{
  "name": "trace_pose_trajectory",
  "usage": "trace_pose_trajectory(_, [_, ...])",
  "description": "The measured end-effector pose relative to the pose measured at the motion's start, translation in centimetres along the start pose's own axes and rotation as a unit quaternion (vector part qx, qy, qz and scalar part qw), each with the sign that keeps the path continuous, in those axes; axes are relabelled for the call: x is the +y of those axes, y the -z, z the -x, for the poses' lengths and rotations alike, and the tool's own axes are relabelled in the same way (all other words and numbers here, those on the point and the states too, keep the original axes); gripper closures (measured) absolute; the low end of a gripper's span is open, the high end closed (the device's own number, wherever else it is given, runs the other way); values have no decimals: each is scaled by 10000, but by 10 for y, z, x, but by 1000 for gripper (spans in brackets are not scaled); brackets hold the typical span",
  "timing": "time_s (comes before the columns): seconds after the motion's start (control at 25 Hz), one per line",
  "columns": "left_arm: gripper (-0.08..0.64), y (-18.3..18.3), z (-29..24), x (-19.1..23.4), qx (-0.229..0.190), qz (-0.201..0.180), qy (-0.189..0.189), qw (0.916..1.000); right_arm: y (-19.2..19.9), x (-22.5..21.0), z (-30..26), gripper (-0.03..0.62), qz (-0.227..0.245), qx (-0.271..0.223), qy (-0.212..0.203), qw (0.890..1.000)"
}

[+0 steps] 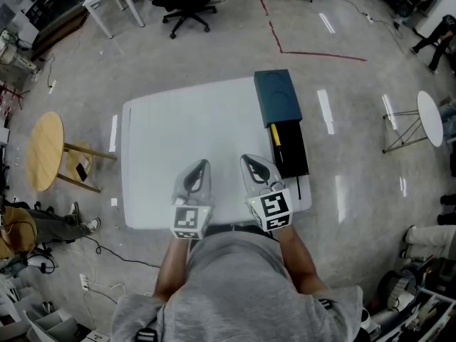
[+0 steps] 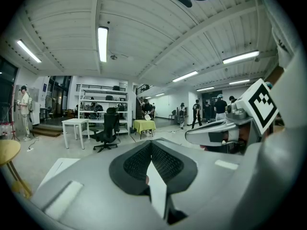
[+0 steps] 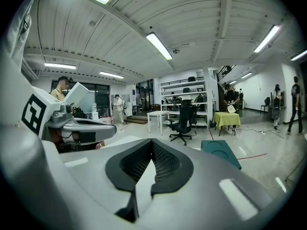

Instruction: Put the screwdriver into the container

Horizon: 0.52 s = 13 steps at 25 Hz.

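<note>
Left gripper (image 1: 200,169) and right gripper (image 1: 251,164) parked side by side at lower centre over table (image 1: 178,127). Jaws of both pressed together, nothing held: likely idle.
Screwdriver (image 1: 276,140) lay in container (image 1: 293,148), right of centre, along its left wall. Task looked done.

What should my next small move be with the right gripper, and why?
Probably open the right gripper and ease it toward the screwdriver. It and the left gripper are shut and empty near the table's front edge, while the screwdriver lies at the black container's left edge; whether inside or beside it, I cannot tell.
</note>
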<state>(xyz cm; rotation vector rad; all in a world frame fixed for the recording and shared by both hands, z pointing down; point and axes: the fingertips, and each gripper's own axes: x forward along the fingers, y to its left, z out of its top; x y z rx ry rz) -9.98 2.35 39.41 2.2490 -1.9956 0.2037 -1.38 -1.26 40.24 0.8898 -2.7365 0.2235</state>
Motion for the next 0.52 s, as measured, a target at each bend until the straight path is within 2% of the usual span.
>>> trace_pose_trajectory(0.52, [549, 3, 1, -1, -10, -5, 78, 10000, 3, 2, 1, 589, -32, 5, 39, 10000])
